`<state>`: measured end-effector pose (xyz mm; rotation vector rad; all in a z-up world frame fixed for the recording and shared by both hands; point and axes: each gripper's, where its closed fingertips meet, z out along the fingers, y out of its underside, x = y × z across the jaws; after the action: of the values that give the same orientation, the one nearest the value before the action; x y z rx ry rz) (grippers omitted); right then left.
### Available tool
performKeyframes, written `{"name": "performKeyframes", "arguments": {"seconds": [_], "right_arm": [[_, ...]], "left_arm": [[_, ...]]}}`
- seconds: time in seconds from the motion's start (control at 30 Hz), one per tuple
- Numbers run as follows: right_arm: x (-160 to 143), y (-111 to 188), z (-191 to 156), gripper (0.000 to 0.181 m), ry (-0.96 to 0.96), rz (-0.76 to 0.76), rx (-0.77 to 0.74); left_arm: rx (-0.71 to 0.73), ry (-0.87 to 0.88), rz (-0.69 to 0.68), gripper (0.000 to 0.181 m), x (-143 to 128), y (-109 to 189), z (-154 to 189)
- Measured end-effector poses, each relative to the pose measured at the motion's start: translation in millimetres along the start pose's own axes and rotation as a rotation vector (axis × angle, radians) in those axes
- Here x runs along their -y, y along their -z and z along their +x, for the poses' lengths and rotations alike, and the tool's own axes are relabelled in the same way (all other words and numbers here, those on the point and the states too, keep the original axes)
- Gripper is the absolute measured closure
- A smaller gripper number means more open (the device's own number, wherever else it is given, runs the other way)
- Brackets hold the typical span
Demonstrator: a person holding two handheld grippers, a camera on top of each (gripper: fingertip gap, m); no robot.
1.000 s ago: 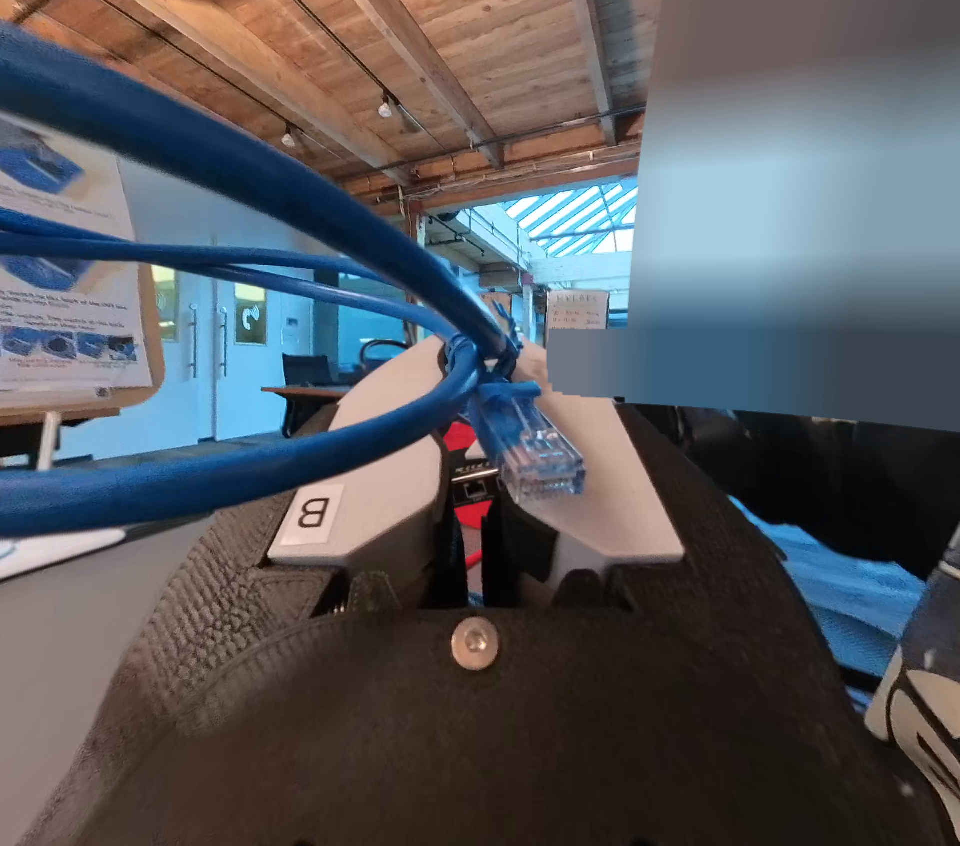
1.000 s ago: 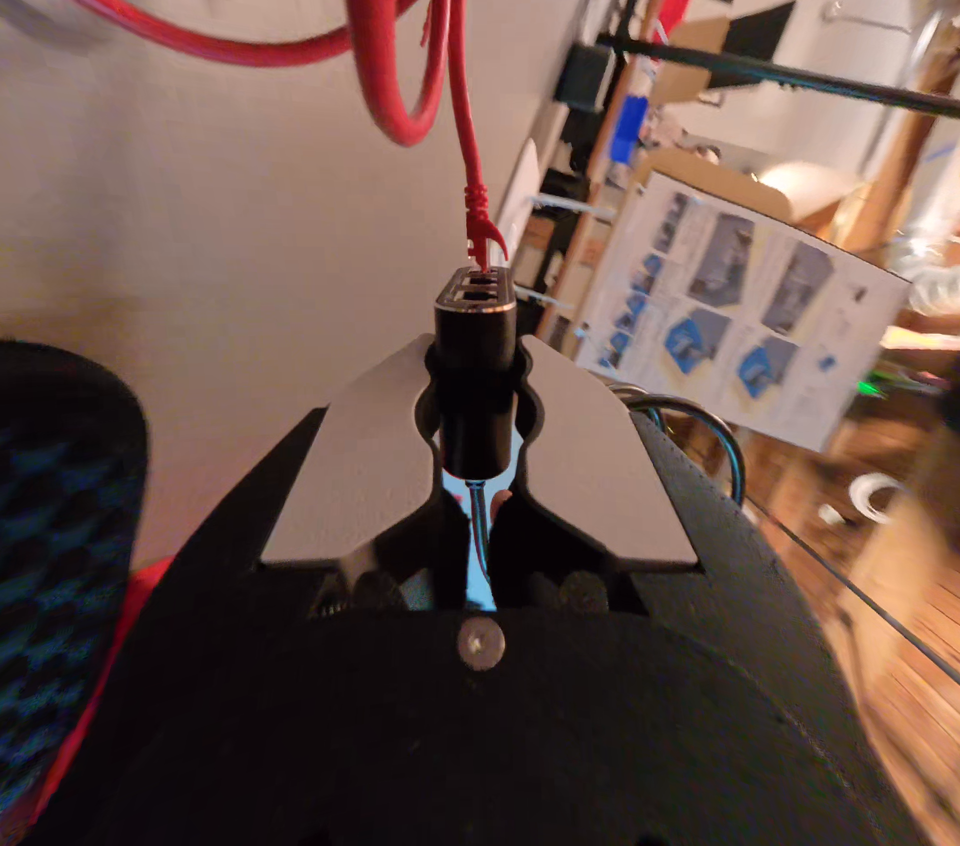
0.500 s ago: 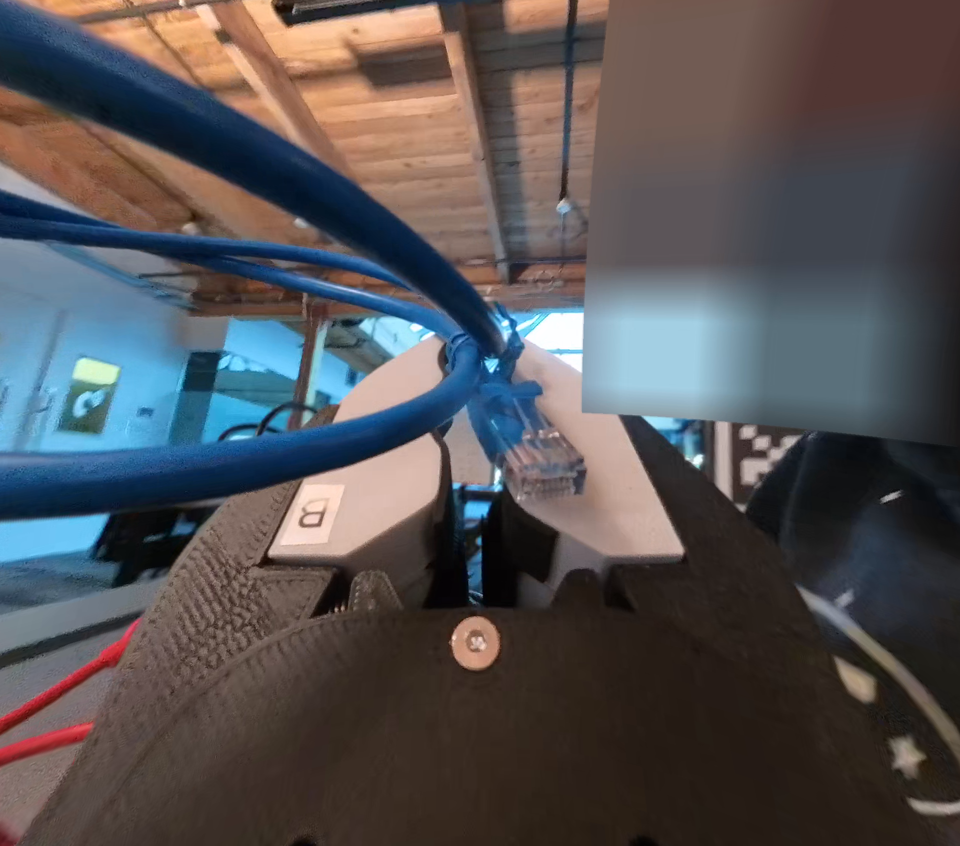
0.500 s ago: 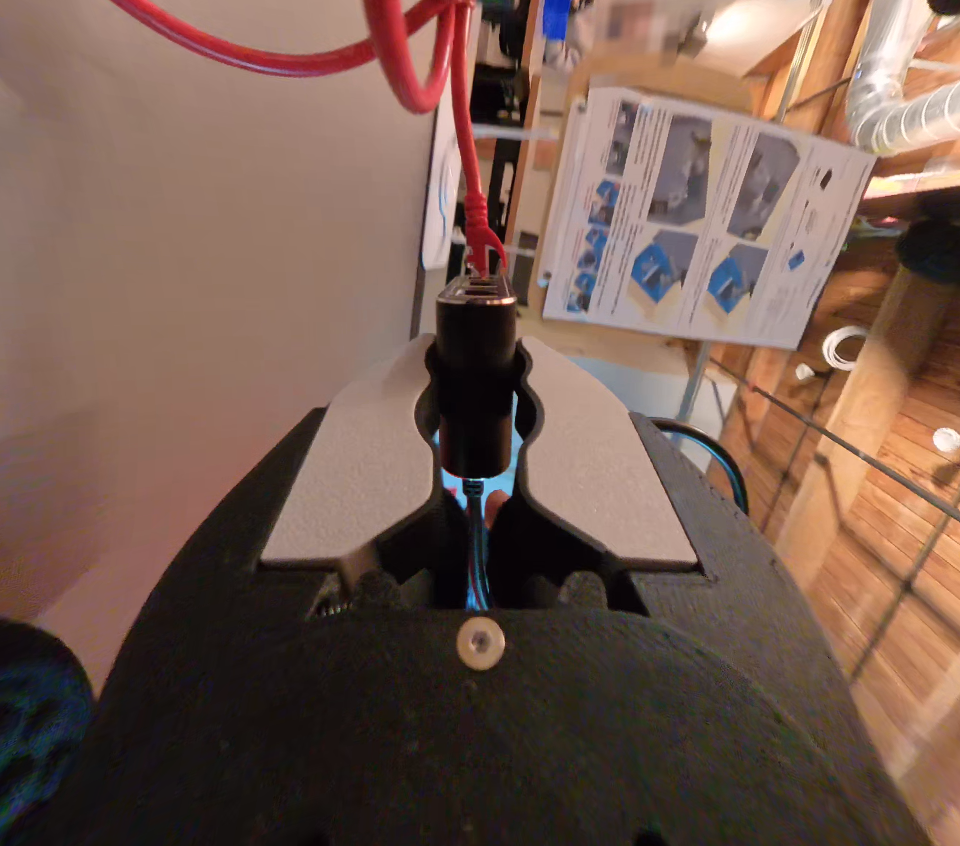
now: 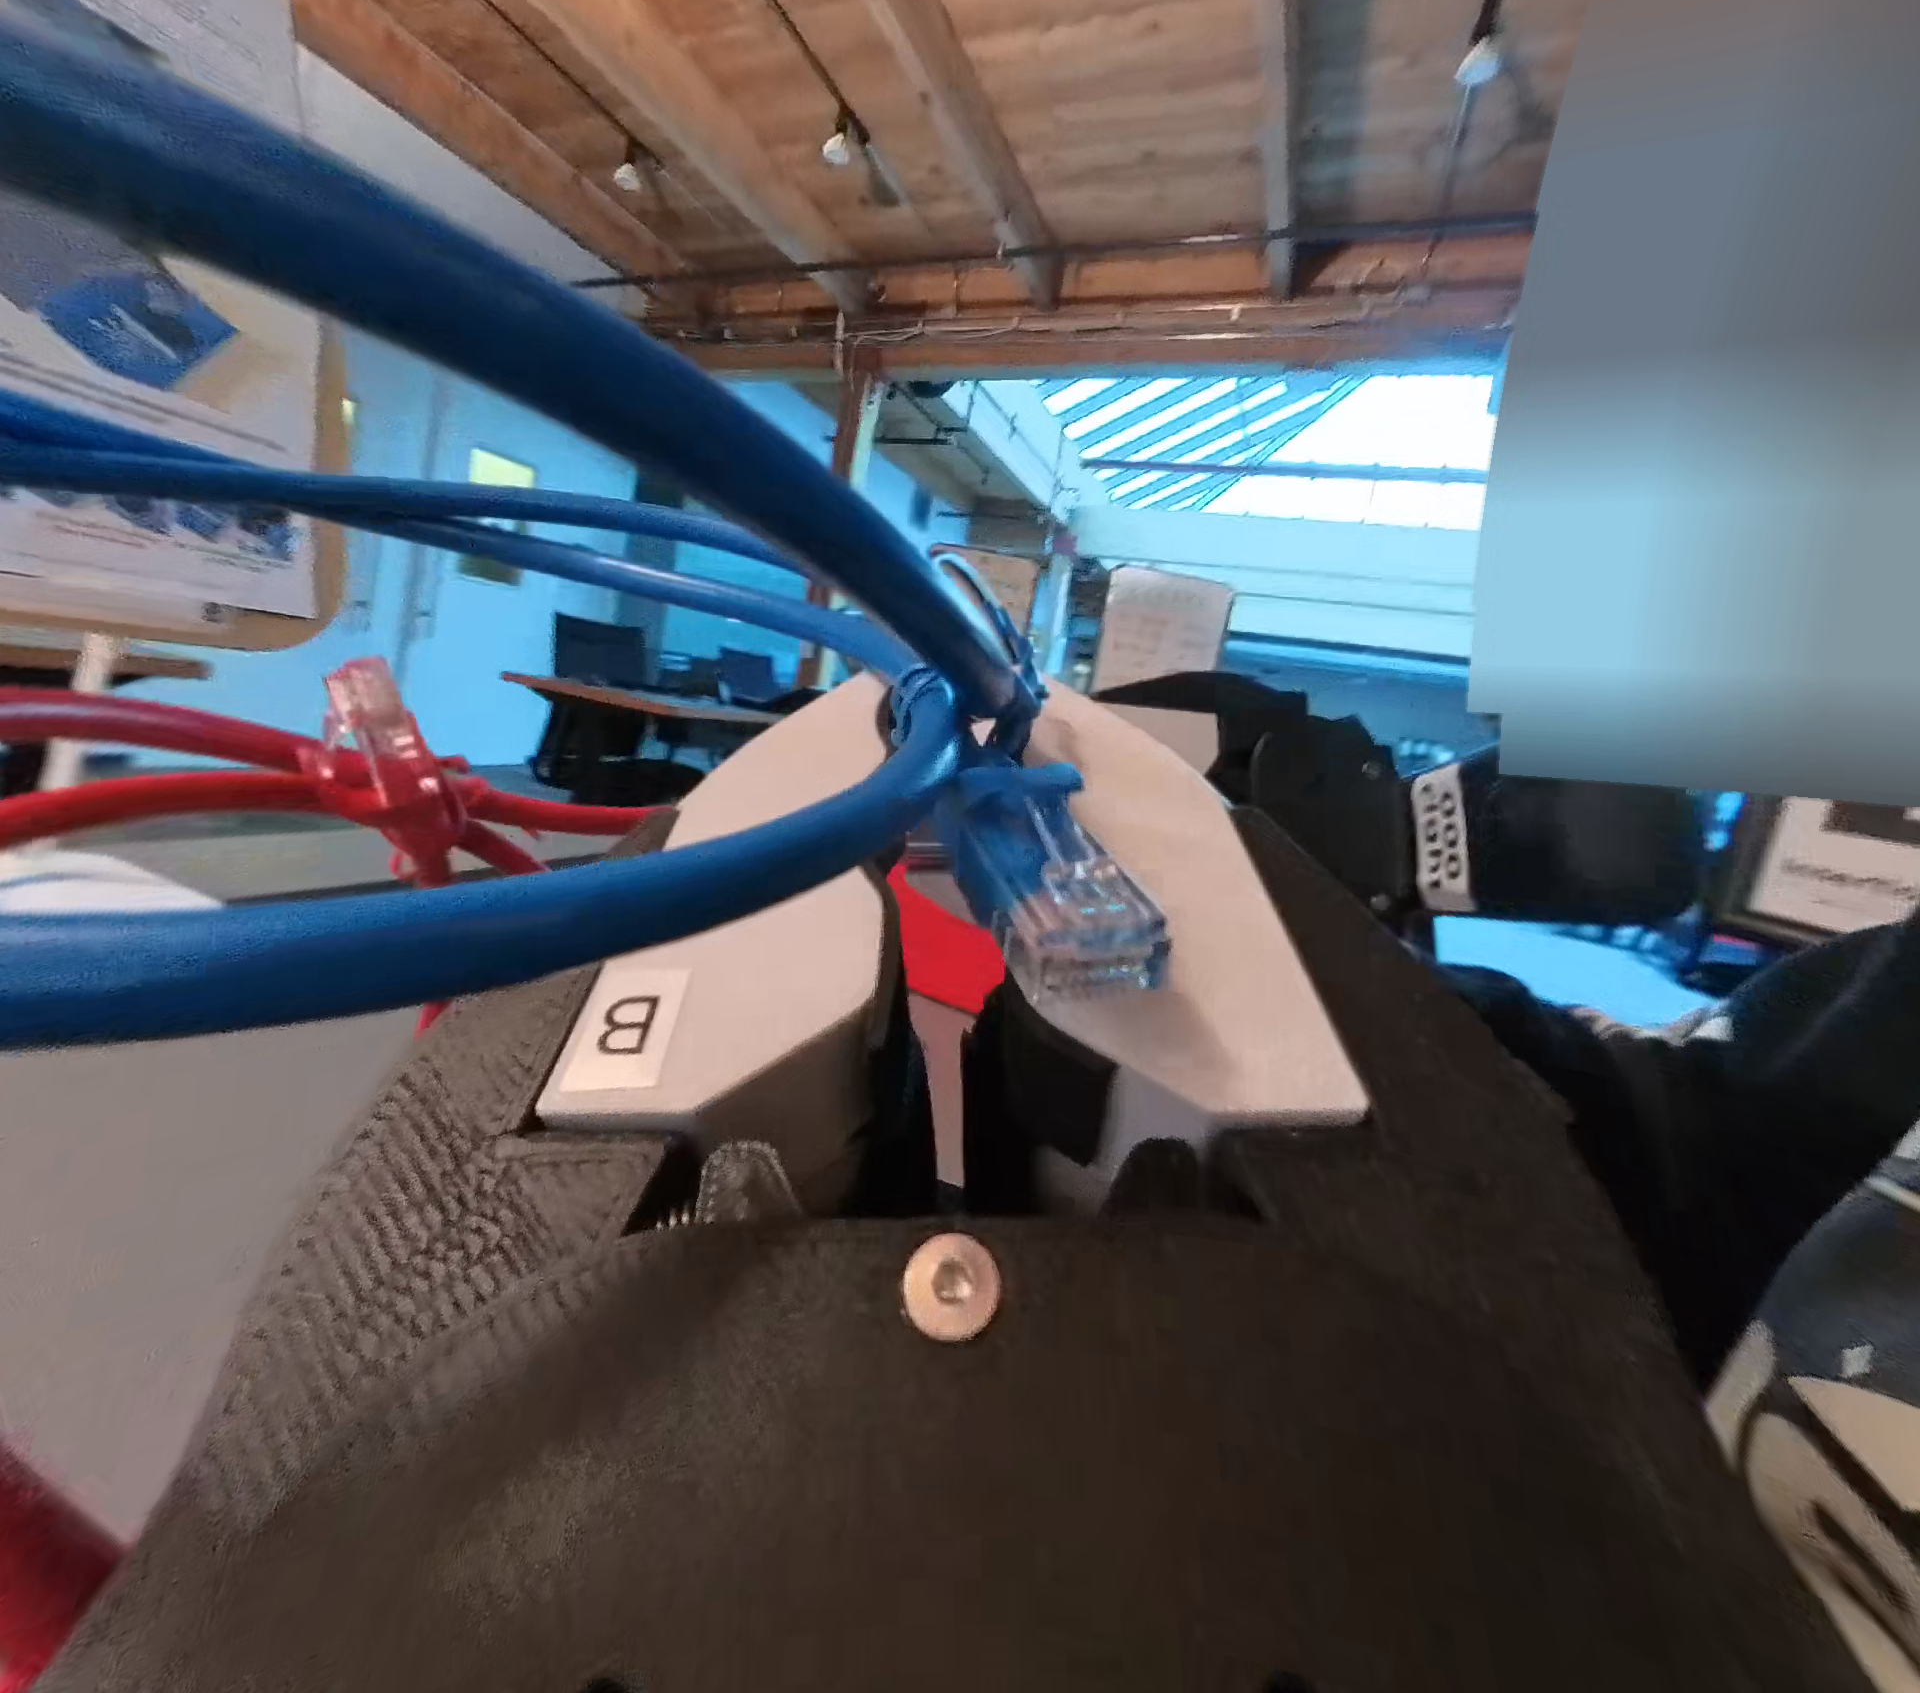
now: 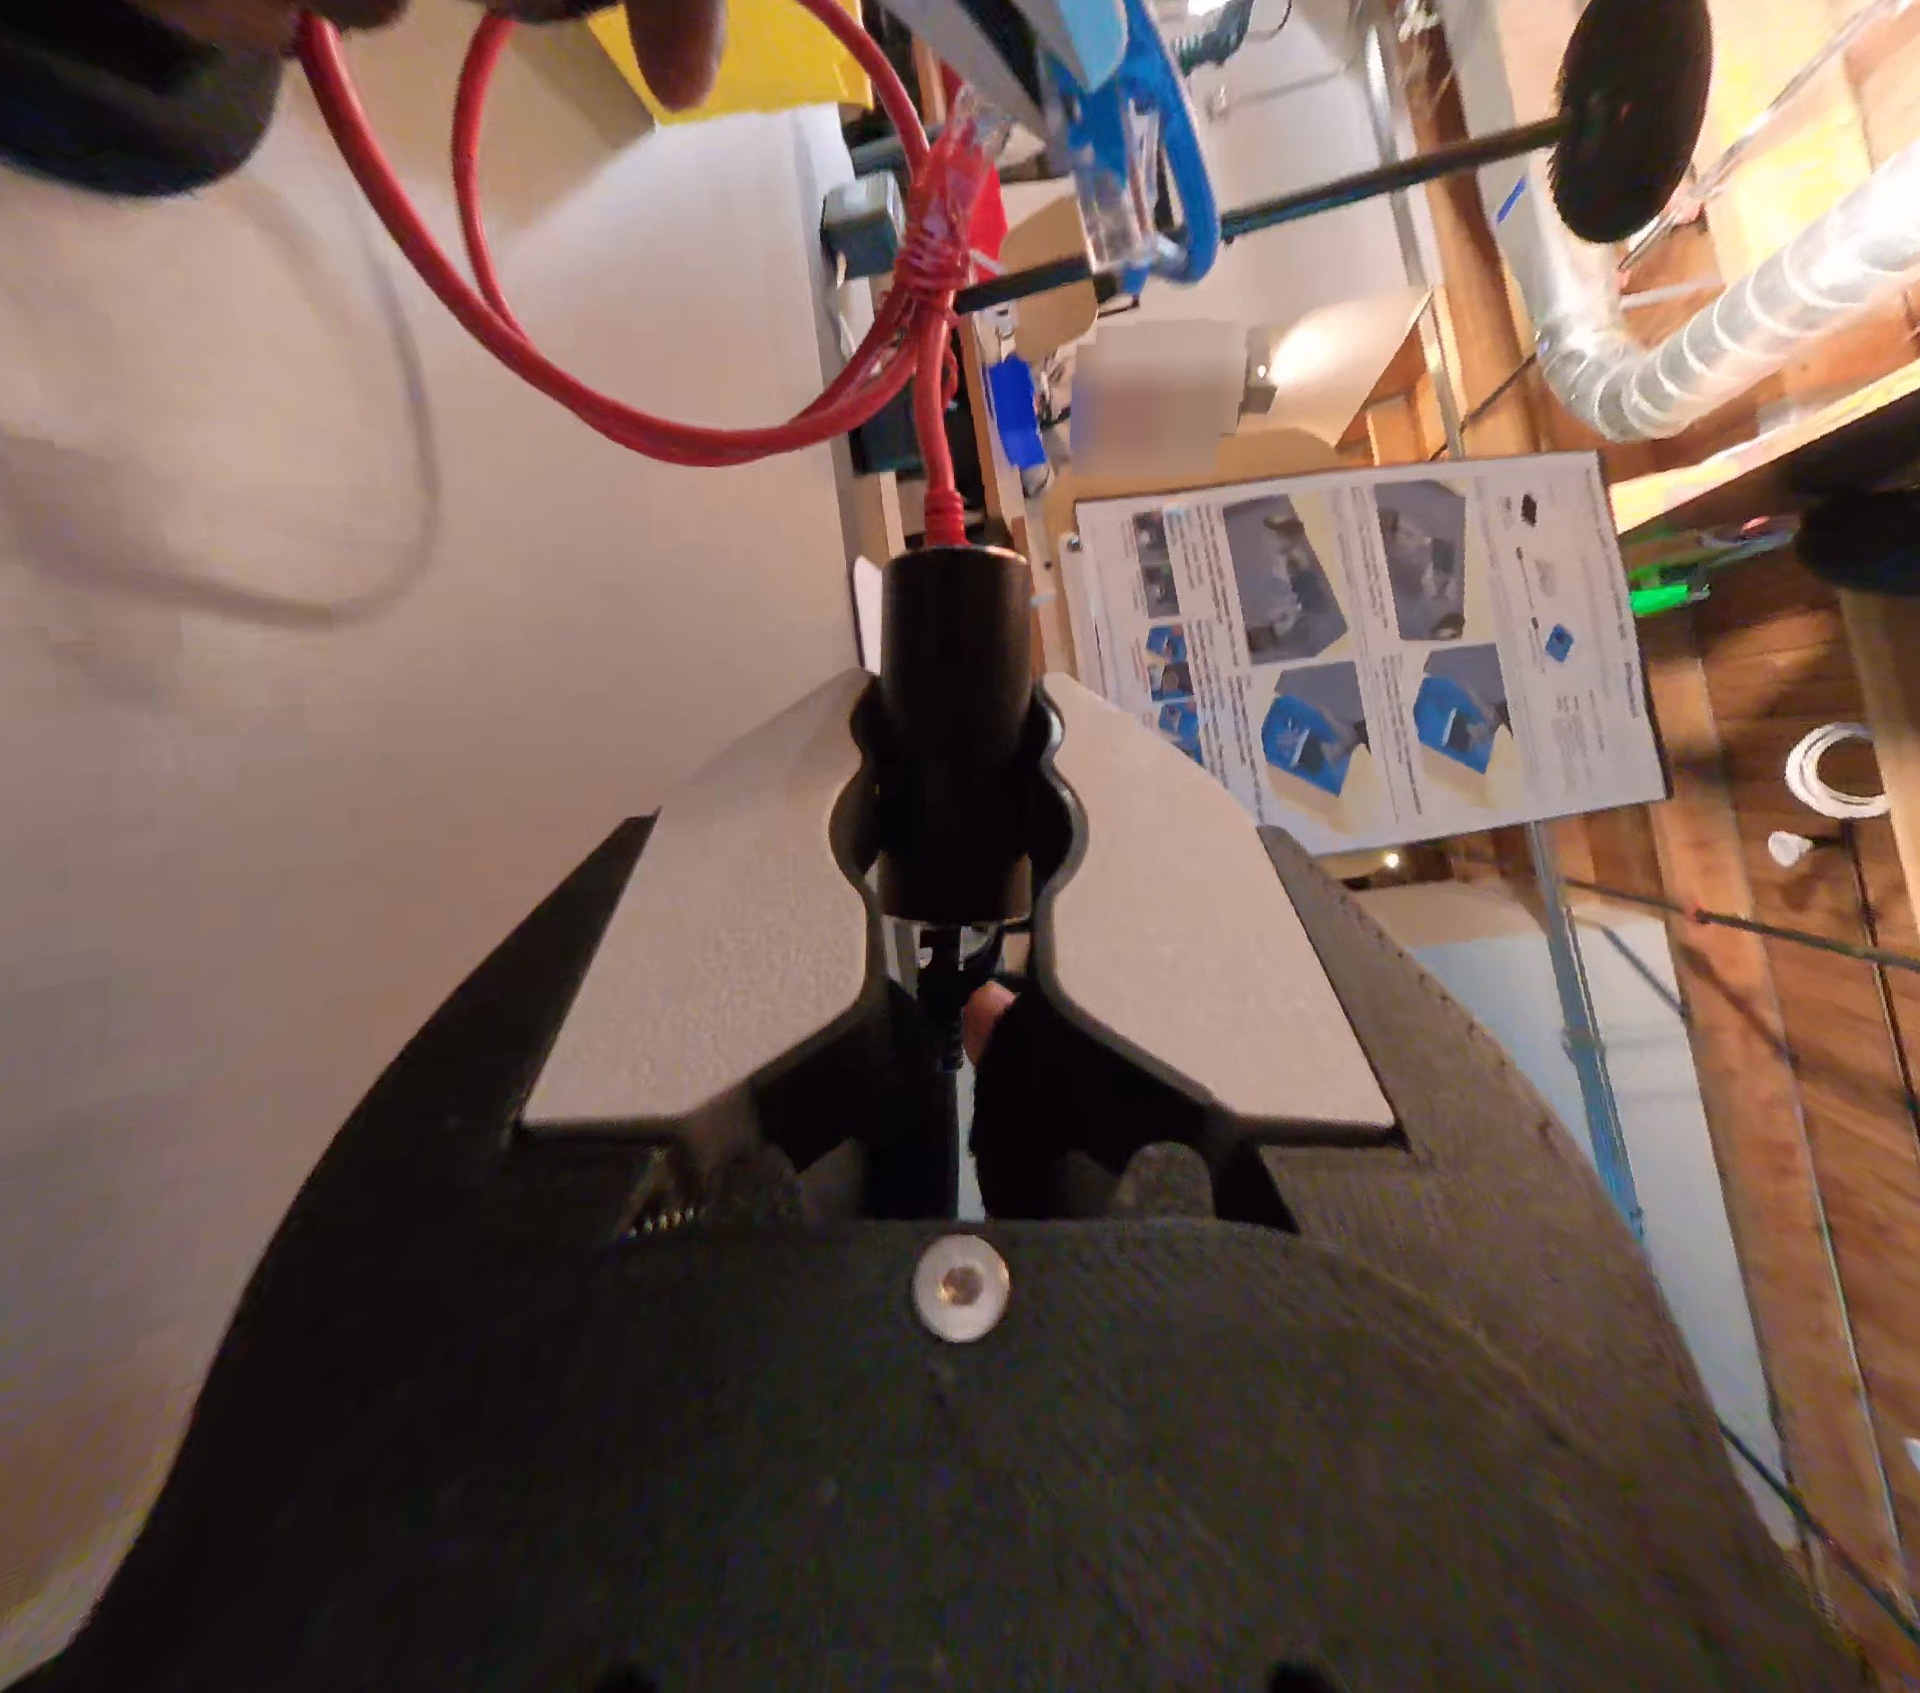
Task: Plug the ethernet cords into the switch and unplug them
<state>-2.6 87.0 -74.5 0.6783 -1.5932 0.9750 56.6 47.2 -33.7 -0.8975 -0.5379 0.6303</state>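
The left gripper point(image 5: 966, 744) is clamped on a coiled blue ethernet cord point(image 5: 499, 916), its clear plug point(image 5: 1081, 905) lying over one finger. The right gripper point(image 6: 951, 724) grips the black switch point(image 6: 956, 687) between its fingertips; a red cord point(image 6: 940, 438) is plugged into the switch's far end.

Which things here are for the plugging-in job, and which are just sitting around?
For the job:
- blue cord, pinched in the left gripper
- its clear plug
- red cord, one end in the switch
- black switch, held by the right gripper

Just around:
- instruction poster
- silver duct
- yellow bin
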Motion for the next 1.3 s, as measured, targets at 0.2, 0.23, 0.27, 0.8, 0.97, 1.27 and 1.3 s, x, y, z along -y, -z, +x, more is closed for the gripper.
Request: {"name": "performKeyframes", "arguments": {"seconds": [0.2, 0.23, 0.27, 0.8, 0.97, 1.27, 1.3], "right_arm": [[17.9, 10.2, 2.7, 0.157, 0.088, 0.107, -0.06], [21.3, 12.3, 4.3, 0.157, 0.112, 0.123, -0.072], [24.5, 14.7, 5.9, 0.157, 0.133, 0.141, -0.084], [31.3, 29.2, 8.9, 0.157, 0.414, 0.18, -0.146], [36.9, 35.1, 8.8, 0.157, 0.298, 0.217, -0.086], [39.6, 35.9, 3.8, 0.158, 0.211, 0.216, -0.054], [37.8, 34.6, 3.1, 0.159, 0.238, 0.195, -0.052]], "left_arm": [[-0.076, 0.025, -0.102, 0.167, -17.4, -4.1, 9.7], [-0.091, 0.026, -0.12, 0.167, -20.7, -4.7, 12.5], [-0.12, 0.02, -0.139, 0.167, -23.3, -4.6, 17.0], [-0.268, 0.231, -0.228, 0.167, -34.9, -2.8, 35.4], [-0.304, 0.077, -0.188, 0.168, -30.5, -1.7, 44.7], [-0.286, -0.025, -0.218, 0.168, -38.1, -4.9, 50.3], [-0.278, -0.045, -0.223, 0.168, -39.9, -5.4, 50.2]]}}
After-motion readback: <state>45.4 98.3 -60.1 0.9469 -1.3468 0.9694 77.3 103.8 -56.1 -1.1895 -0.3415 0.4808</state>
